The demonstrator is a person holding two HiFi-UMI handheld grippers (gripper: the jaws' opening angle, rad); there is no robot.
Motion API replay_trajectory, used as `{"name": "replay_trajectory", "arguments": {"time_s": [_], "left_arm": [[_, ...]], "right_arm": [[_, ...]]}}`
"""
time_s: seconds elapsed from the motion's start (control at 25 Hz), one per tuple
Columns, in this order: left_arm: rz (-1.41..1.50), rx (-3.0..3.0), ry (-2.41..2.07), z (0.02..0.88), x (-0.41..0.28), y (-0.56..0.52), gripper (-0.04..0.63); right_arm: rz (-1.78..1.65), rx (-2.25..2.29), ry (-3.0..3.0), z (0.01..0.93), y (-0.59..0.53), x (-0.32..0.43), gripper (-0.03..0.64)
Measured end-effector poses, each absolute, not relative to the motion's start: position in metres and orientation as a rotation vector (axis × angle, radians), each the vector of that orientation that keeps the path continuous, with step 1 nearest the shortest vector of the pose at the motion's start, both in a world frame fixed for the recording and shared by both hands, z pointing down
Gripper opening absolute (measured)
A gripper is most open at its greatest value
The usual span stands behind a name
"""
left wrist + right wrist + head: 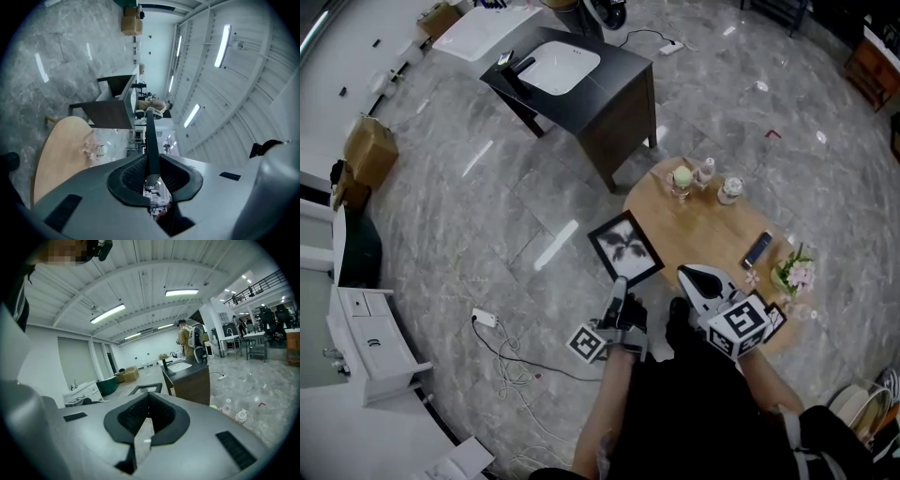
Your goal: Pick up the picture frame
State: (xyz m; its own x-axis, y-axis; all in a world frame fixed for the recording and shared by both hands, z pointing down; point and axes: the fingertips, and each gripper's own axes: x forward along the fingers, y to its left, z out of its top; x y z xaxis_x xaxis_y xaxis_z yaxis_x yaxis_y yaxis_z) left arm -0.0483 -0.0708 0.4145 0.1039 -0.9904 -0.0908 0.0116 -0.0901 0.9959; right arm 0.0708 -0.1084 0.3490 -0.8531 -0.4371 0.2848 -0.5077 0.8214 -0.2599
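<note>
The picture frame [624, 246] is black with a pale plant print. It hangs tilted above the floor, just off the left rim of the round wooden table [712, 230]. My left gripper [620, 283] is shut on its near edge. In the left gripper view the frame [151, 136] shows edge-on as a thin dark strip clamped between the pads of the left gripper [152, 165]. My right gripper [682, 272] is close to the right of the frame, white jaws together and empty. In the right gripper view its tips [148, 394] meet, with the frame [158, 387] just beyond them.
On the table stand a candle and two small bottles [703, 176], a phone [757, 249] and a flower pot [795, 274]. A dark cabinet with a white sink [581, 89] stands behind. A power strip with cable [485, 319] lies on the marble floor; white drawers [375, 347] are at left.
</note>
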Motion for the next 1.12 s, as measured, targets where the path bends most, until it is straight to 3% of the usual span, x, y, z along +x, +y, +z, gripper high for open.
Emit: {"name": "replay_trajectory", "arguments": {"time_s": [0.6, 1.12], "left_arm": [[-1.161, 1.427, -1.043, 0.338, -0.132, 0.056, 0.077], [-1.149, 1.449, -1.008, 0.33, -0.152, 0.106, 0.077]], "right_arm": [[0.45, 0.917, -2.802, 0.315, 0.001, 0.016, 0.009], [0.4, 0.921, -2.808, 0.305, 0.087, -0.002, 0.009]]}}
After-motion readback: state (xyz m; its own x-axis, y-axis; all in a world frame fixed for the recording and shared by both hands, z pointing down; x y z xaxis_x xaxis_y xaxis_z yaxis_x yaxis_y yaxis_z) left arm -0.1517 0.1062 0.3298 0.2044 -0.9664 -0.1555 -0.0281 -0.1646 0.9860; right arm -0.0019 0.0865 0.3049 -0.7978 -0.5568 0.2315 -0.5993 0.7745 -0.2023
